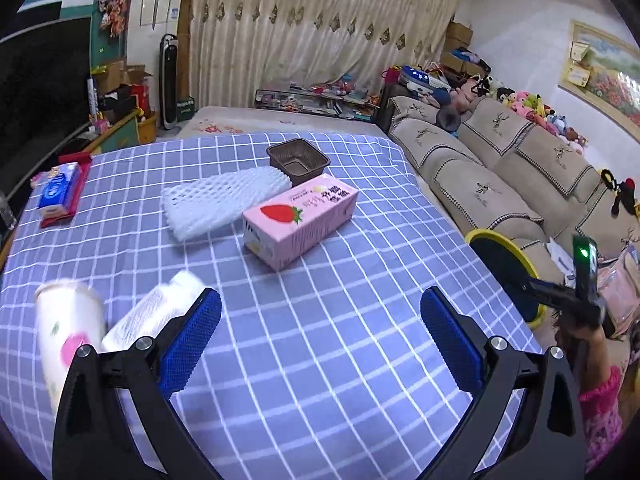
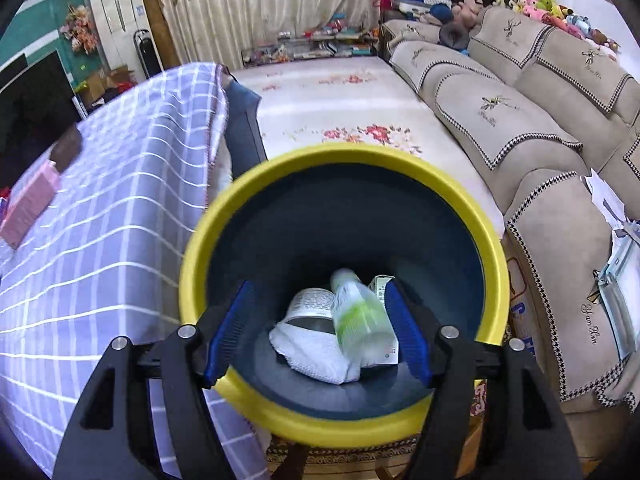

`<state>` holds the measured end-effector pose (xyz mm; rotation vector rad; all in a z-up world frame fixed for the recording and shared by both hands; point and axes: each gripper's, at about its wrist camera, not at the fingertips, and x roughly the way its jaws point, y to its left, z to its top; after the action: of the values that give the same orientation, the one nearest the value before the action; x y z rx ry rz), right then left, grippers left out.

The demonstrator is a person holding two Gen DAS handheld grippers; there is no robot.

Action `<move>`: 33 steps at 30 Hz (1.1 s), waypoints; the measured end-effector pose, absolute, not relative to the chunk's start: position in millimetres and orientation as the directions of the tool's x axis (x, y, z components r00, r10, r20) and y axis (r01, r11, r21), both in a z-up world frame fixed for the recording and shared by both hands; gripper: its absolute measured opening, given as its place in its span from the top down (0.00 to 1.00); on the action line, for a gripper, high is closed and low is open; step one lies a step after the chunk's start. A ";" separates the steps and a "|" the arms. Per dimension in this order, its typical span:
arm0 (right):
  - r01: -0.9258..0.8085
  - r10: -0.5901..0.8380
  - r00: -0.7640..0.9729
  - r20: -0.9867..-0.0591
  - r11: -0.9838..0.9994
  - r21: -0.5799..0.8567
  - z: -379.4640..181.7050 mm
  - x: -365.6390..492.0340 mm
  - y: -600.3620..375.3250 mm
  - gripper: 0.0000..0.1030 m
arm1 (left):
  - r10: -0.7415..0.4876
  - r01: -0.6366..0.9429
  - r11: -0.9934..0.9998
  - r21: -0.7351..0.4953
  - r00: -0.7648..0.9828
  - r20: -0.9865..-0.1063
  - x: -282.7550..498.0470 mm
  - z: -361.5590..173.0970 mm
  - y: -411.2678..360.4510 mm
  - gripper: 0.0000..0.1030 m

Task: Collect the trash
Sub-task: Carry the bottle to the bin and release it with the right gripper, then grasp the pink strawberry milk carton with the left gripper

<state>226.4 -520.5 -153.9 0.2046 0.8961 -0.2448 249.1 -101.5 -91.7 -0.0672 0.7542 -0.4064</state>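
**Both jaws released: a drop at the bin, more trash waiting on the table**

Your jaws stand apart on both tools, gripping nothing. The right gripper [image 2: 318, 330] hangs over the yellow-rimmed bin [image 2: 200, 216], which stands on the floor just beside the checked tablecloth [image 1: 320, 340] and near the sofa [image 1: 500, 160]. Inside the bin lie a clear bottle [image 2: 358, 316], blurred as if in motion, a white netting wad [image 2: 316, 350] and a printed carton [image 2: 312, 304]. I judge this the drop step of one item, with collection partly done.

Your left gripper [image 1: 320, 332] hovers above the cloth, its pads wide. Still on the table, largest first: the pink strawberry box [image 1: 300, 220], the white foam sleeve [image 1: 220, 204], a paper cup [image 1: 68, 328] lying against a clear plastic roll [image 1: 160, 312] by your left finger, and the brown plastic tray [image 1: 298, 160] behind the box. A blue tissue pack [image 1: 58, 194] sits well apart at the far left; whether it counts as trash, I cannot tell.

Next, your left tool is nearest the cup: turn toward it, straddle it, close gently so it does not crush.
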 end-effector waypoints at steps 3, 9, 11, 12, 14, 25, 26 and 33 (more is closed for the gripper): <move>0.283 -0.105 0.619 -0.779 0.954 0.096 -147.3 220.0 -517.5 0.36 | -0.409 0.340 0.910 -0.236 0.645 -0.646 273.1 -92.8 -102.3 0.05; 0.257 -0.076 0.631 -0.772 0.959 0.115 -143.1 216.1 -507.7 0.36 | -0.393 0.341 0.916 -0.211 0.660 -0.640 315.9 -90.9 -112.3 0.05; 0.252 -0.070 0.630 -0.773 0.960 0.118 -143.6 217.1 -506.4 0.36 | -0.399 0.340 0.914 -0.222 0.647 -0.650 330.4 -94.2 -114.3 0.05; 0.251 -0.067 0.631 -0.773 0.960 0.122 -144.1 217.8 -506.3 0.36 | -0.392 0.328 0.917 -0.227 0.640 -0.661 339.2 -97.0 -114.9 0.05; 0.253 -0.065 0.630 -0.774 0.959 0.125 -145.4 220.5 -505.5 0.36 | -0.385 0.308 0.921 -0.238 0.631 -0.674 352.7 -101.9 -115.1 0.05; 0.254 -0.047 0.621 -0.782 0.956 0.144 -151.0 220.9 -509.8 0.36 | -0.504 0.394 0.855 -0.336 0.482 -0.717 360.5 -130.4 -139.8 0.05; 0.251 -0.045 0.622 -0.782 0.957 0.145 -151.1 220.4 -508.7 0.36 | -0.520 0.413 0.843 -0.344 0.463 -0.718 354.9 -130.4 -145.4 0.05; 0.234 -0.027 0.637 -0.770 0.959 0.159 -147.2 219.9 -504.7 0.36 | -0.411 0.379 0.896 -0.230 0.517 -0.750 346.8 -126.5 -173.6 0.05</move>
<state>219.9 -504.7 -147.2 0.2547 0.8699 -0.1509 346.8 -173.6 -126.5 -0.0387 0.9110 -0.4744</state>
